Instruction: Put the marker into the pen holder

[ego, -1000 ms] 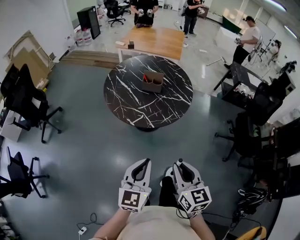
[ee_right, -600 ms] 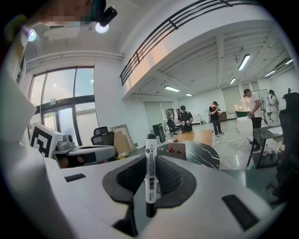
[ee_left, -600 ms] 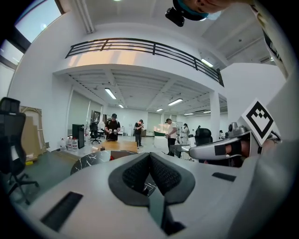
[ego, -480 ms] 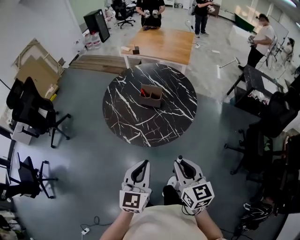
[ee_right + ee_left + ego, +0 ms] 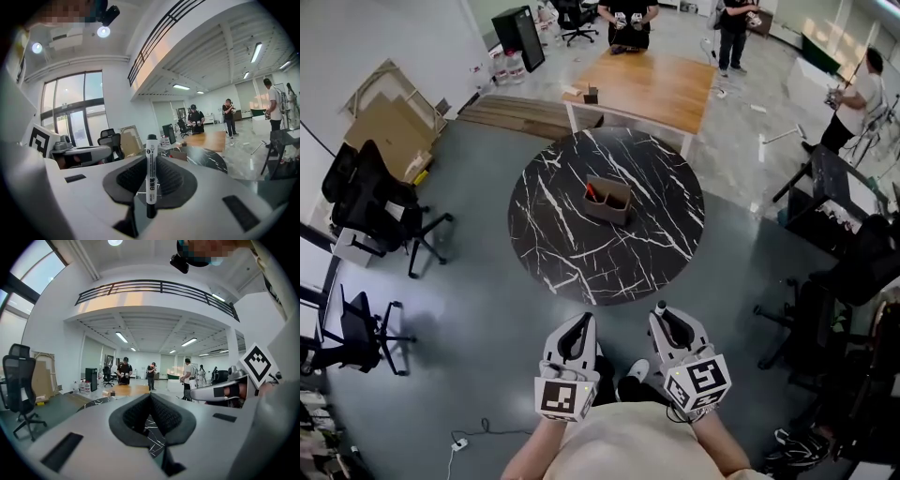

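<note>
Right gripper (image 5: 151,180), held low in front of the person's body, has its jaws closed on a white-barrelled marker (image 5: 151,171) with black print and black ends. The marker stands upright between the dark ribbed pads, its upper black end rising past the jaw tips. From the head view, that end shows as a small dark tip just beyond the gripper.

Just beside it, the left gripper (image 5: 151,401) points the same way. Its jaws are pressed together at the tips with nothing between them. Both grippers' marker cubes sit close to the person's pale shirt.

Beyond the grippers lies a stretch of grey-green glossy floor (image 5: 478,309), and then a round black table with white marble veining (image 5: 572,234). Near the table's centre stands a small brown box-shaped pen holder (image 5: 609,199), well apart from the marker. It is divided into compartments, and a red item (image 5: 592,194) leans in the left one.

Left of the round table stands a black office chair (image 5: 370,202), with flat brown cardboard sheets (image 5: 389,131) against the wall behind it. Past the round table is a rectangular light wooden table (image 5: 647,84) with a small dark object on its near left corner. At its far side a person in dark clothing (image 5: 628,17) stands, and other people stand further right.
</note>
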